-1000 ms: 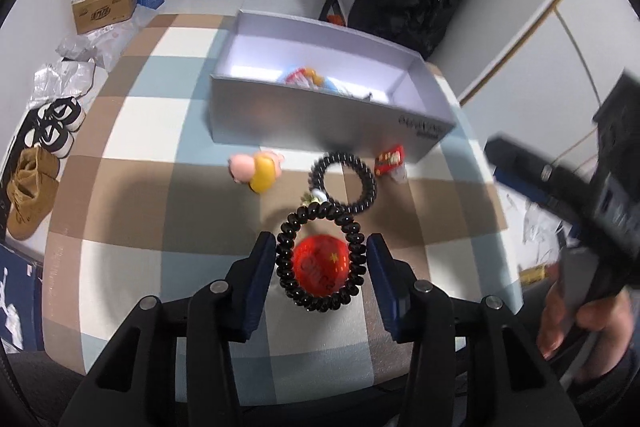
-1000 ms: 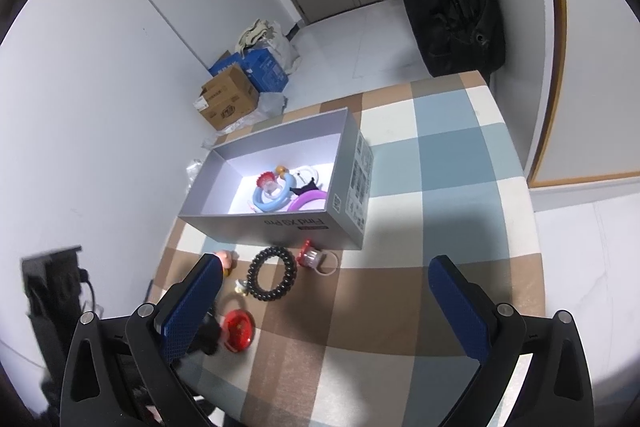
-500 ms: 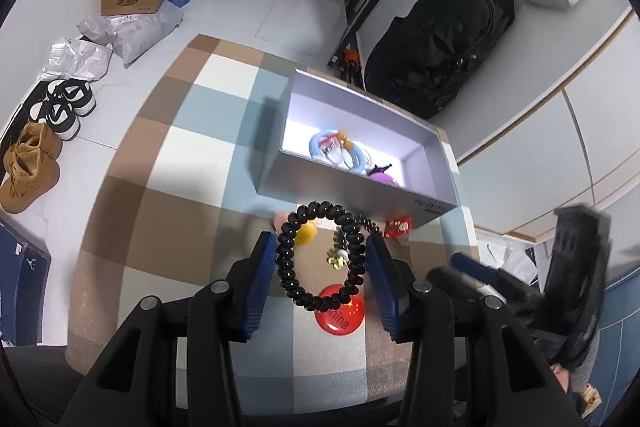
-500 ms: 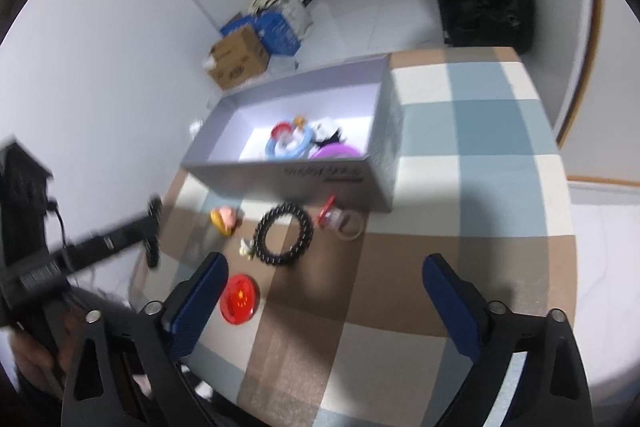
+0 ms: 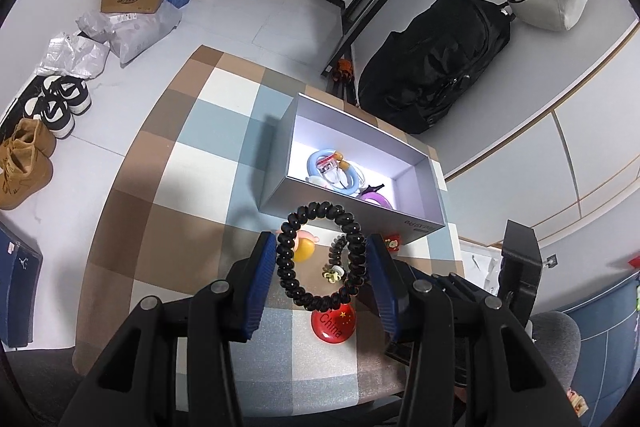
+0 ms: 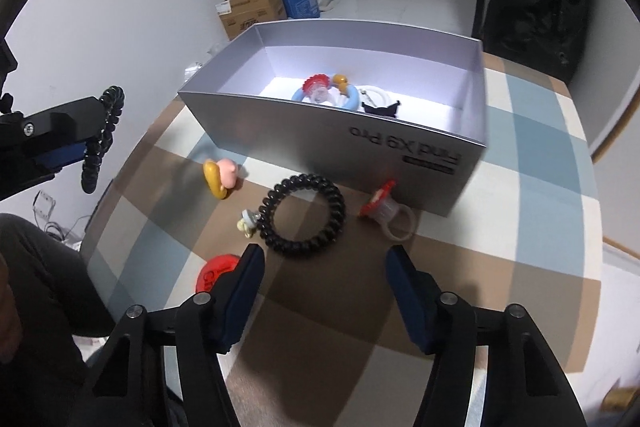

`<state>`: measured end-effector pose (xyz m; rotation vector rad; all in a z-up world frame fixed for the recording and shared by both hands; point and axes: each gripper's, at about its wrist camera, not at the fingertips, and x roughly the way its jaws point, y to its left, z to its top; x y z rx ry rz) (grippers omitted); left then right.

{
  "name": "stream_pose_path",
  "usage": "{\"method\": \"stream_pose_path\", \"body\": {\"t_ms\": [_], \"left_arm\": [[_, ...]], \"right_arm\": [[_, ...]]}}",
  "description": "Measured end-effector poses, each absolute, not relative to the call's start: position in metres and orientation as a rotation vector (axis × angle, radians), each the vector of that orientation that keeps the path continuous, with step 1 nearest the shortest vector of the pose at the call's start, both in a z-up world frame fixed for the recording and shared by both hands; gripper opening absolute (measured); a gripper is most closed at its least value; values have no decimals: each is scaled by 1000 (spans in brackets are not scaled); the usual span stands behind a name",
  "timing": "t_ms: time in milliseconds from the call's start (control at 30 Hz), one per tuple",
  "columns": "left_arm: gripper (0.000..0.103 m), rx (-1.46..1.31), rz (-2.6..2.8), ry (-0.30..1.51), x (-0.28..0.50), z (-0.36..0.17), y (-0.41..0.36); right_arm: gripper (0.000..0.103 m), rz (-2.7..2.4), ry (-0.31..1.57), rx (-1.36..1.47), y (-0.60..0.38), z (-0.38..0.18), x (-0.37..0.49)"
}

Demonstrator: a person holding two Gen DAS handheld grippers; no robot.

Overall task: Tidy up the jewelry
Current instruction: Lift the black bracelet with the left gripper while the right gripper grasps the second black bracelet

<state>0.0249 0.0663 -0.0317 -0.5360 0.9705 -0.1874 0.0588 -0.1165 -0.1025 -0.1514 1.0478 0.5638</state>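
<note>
Up comes the left gripper [image 5: 322, 269] with a black coil band [image 5: 320, 259] pinched across its width, blue pads pressing either side; a second ago that band lay on the checked table [image 5: 192, 167] ringing the red badge [image 5: 333, 323], now it hangs clear above it, and the badge sits bare below; that's one piece lifted and, by my reading, headed for the grey box [image 5: 420, 223] just beyond, where a blue ring [image 5: 320, 157] and a purple one [image 5: 378, 197] already lie; meanwhile the right gripper [image 6: 324, 265] has swung in low over the table, and its jaws have just been narrowing from wide apart to roughly half open, with nothing between them yet; straight ahead of its tips lies the second coil band [image 6: 302, 215], flat on the cloth with a small charm [image 6: 248, 223] at its edge, near but not touched; beside it a pink-and-yellow toy [image 6: 222, 175] and a red-topped ring [image 6: 388, 213] wait close to the box wall; so one in the air, several left on the table, and the right looks lined up for that second band.
</note>
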Motion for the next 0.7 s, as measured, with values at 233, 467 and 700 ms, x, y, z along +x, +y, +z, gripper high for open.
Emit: {"method": "stream_pose_path", "body": {"t_ms": [233, 467, 700], "left_arm": [[40, -550, -189, 1008, 26, -40, 72], [40, -576, -201, 1019, 26, -42, 75], [40, -576, -202, 1029, 27, -43, 75]], "right_arm": [[55, 559, 1014, -210, -101, -104, 61], [53, 567, 978, -263, -86, -106, 59], [44, 575, 943, -332, -75, -108, 53]]}}
